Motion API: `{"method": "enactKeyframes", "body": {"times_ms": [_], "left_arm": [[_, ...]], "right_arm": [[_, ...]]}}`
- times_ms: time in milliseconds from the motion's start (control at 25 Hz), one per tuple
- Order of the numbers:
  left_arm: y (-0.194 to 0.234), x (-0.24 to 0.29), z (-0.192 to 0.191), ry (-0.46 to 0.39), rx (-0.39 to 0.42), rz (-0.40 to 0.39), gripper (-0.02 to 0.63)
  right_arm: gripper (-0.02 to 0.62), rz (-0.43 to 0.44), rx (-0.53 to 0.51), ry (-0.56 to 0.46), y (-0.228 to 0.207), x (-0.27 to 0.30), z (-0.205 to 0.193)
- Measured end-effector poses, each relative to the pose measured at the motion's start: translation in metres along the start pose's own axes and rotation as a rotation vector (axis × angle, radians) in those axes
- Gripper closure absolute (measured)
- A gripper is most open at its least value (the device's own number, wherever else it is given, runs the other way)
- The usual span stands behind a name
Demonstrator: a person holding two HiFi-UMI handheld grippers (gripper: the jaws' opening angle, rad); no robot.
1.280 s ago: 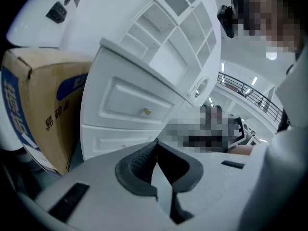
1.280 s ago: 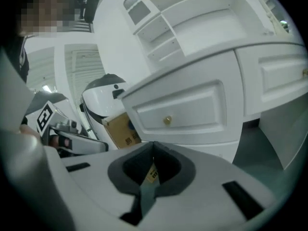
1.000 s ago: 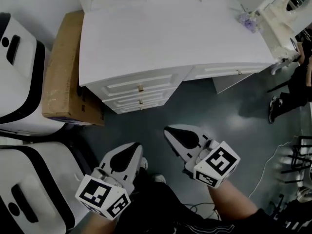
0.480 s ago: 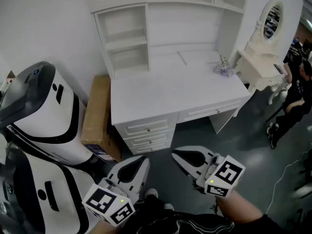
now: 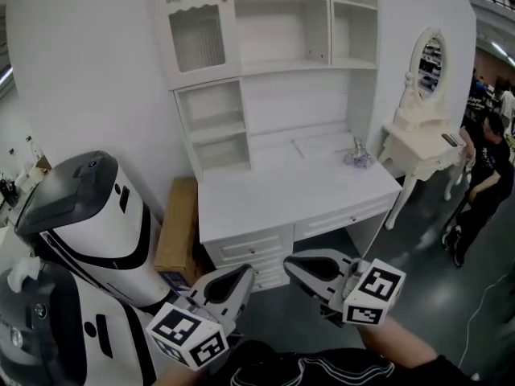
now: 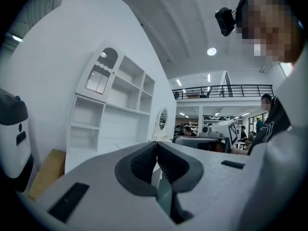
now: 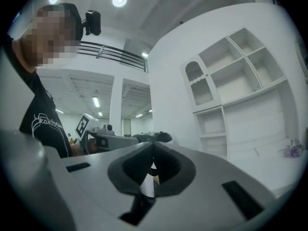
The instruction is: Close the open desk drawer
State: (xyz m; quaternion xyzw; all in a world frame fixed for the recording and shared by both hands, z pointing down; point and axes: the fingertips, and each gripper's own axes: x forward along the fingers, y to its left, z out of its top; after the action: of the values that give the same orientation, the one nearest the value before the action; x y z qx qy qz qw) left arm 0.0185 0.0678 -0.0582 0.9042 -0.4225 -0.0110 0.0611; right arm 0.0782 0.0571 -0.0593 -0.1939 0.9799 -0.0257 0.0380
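The desk [image 5: 298, 195] has receded; left gripper [image 5: 248, 270], right gripper [image 5: 288, 261] closed, empty.

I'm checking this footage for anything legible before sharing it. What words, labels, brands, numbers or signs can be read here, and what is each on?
No text reads clearly.
Print on the person's black shirt: white lettering, too blurred to read.
Label on the cardboard box: too small to read.
On the left gripper and right gripper: only square markers, no words.
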Motion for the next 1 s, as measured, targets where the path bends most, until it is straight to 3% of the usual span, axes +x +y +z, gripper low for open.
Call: {"method": "enactKeyframes", "body": {"times_ms": [760,1000], "left_arm": [[-0.009,0.007,-0.003,-0.016,-0.014,-0.022,0.601],[-0.011,0.009,0.011,-0.023,-0.001,-0.030,0.601]], "right_arm": [[0.589,-0.068,0.010,-0.014,-0.007,-0.015,0.001],[0.589,-0.087,-0.085,0.011,-0.002,-0.012,0.012]]}}
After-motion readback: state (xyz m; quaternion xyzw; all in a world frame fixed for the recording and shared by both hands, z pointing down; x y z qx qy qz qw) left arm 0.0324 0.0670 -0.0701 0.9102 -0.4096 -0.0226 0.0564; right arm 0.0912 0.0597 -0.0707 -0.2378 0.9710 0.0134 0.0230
